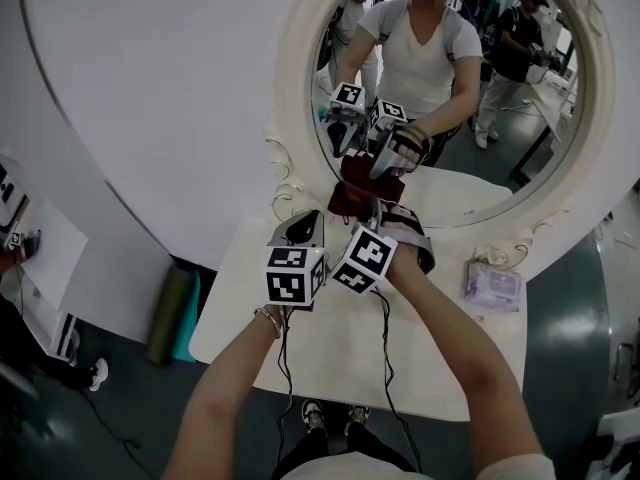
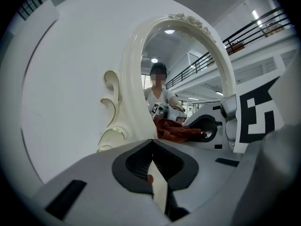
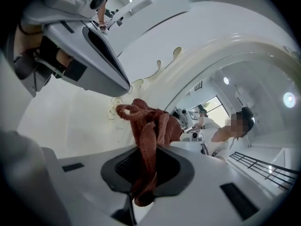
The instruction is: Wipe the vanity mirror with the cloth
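We see a white, smooth-topped vanity table (image 1: 330, 353). Along its far edge stands a cream-framed oval vanity mirror (image 1: 293, 108), its carved scrollwork meeting the top. Near the right edge lies a small pale lilac packet (image 1: 492, 286), just below the frame.

The left hand-held gripper (image 2: 153, 161) and the right hand-held gripper (image 3: 146, 166) are pale grey moulded plastic with black ribbed jaw pads. Each carries a white cube with black square markers (image 1: 293, 274). Thin black cables (image 1: 387, 358) trail from them. A slim metal bracelet (image 1: 268, 318) circles the left wrist. A white short sleeve (image 1: 515, 465) covers the right shoulder.
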### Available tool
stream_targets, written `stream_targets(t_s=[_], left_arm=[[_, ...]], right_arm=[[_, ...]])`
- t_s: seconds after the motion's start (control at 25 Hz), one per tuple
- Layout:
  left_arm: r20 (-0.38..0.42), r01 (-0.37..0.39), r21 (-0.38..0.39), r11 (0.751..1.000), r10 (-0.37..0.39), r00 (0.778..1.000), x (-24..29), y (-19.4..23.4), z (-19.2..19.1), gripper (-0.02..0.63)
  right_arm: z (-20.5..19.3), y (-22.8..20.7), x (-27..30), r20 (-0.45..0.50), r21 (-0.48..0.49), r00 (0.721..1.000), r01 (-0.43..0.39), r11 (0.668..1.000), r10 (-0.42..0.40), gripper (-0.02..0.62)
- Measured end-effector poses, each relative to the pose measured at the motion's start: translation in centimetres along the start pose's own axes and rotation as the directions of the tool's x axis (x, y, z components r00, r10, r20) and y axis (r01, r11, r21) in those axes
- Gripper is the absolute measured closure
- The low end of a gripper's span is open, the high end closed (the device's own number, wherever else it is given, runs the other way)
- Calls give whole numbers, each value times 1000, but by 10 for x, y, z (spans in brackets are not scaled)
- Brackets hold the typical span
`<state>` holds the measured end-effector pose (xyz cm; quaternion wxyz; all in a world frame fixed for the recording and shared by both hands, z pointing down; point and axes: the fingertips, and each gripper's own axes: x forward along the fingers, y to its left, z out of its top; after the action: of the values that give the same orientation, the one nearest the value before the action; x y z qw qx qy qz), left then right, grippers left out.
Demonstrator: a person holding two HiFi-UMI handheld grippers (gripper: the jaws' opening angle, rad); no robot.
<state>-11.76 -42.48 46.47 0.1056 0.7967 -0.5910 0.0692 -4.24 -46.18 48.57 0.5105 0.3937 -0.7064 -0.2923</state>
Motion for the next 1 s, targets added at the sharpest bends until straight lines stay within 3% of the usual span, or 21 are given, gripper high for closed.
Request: stream_targets(t_s=[0.32,0.64,0.76,1.0], left_arm=[[10,10,15,1000,-10,1000,0,-10,9,595],[96,27,66,997,-33,995,-6,-30,82,595],[160,44,106,993,-60,985,-10,-44,134,595],[259,82,147,986,-118,958,-16,-81,238,595]], right_arm=[[-2,-10,-15,37,67,999,0,998,-2,537],[16,-100,-85,106,97,982,146,985,-156,538],[20,-160,-120,110,84,954,271,959,-279,538],[16,-277,-190,76,32,867,492,870,-493,538]])
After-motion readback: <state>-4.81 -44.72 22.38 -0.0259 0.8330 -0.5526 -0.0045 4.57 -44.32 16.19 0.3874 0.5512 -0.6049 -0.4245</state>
